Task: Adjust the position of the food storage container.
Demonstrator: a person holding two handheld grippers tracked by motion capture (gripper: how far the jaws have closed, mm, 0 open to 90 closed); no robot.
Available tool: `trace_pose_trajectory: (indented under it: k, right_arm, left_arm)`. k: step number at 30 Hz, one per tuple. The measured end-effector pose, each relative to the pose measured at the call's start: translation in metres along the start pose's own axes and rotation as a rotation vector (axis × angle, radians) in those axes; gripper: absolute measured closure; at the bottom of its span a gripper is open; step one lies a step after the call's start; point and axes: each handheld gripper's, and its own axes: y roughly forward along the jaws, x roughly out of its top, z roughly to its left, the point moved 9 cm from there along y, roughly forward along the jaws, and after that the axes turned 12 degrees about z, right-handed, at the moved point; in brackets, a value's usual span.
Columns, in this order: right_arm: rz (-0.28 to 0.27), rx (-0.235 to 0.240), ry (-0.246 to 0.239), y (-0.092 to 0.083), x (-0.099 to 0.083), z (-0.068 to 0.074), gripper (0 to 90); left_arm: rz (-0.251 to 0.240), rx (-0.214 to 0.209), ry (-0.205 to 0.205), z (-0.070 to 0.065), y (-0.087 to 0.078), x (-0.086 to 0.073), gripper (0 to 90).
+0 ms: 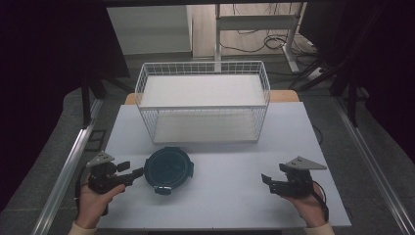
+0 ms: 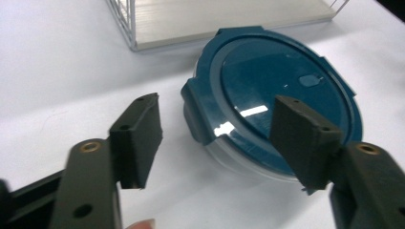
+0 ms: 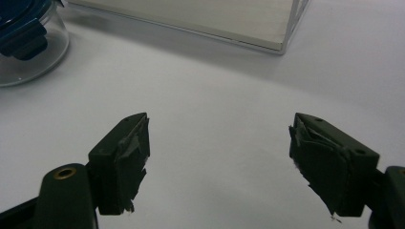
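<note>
Here we hold the left gripper (image 1: 131, 172) with its jaws apart, one on each side of the near edge of the round container (image 2: 274, 109) with the blue lid, not yet touching it. Beyond the container stands the white wire basket (image 1: 203, 100). Our right gripper (image 1: 268, 182), jaws spread wide, hovers over bare table (image 1: 230, 196), well apart from the container.

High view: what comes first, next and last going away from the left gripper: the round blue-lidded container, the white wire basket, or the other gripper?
From the left gripper:
1. The round clear container with the dark blue lid, right at its open jaws, at the table's near left.
2. The white wire basket, farther back at the table's middle.
3. The right gripper, across at the table's near right.
</note>
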Motion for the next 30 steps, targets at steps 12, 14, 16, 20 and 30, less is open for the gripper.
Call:
trace_pose_trajectory:
  k: [12,14,16,20,30]
  right_arm:
    - [0.036,-0.038,-0.026,0.008,-0.005,-0.002,21.1]
    - [0.038,-0.040,-0.026,0.008,-0.005,-0.003,21.2]
    - [0.039,-0.041,-0.024,0.008,-0.005,-0.003,21.1]
    - [0.042,-0.045,-0.024,0.008,-0.006,-0.004,21.1]
    - [0.063,-0.058,-0.030,0.012,-0.008,-0.004,21.0]
  left_arm:
    - [0.073,0.012,-0.029,0.018,0.006,-0.010,74.0]
    - [0.075,0.020,-0.032,0.019,0.007,-0.011,81.0]
    - [0.075,0.027,-0.032,0.020,0.007,-0.011,85.6]
    - [0.104,-0.010,-0.026,0.022,0.013,-0.016,90.0]
    - [0.121,-0.010,-0.035,0.024,0.021,-0.019,90.0]
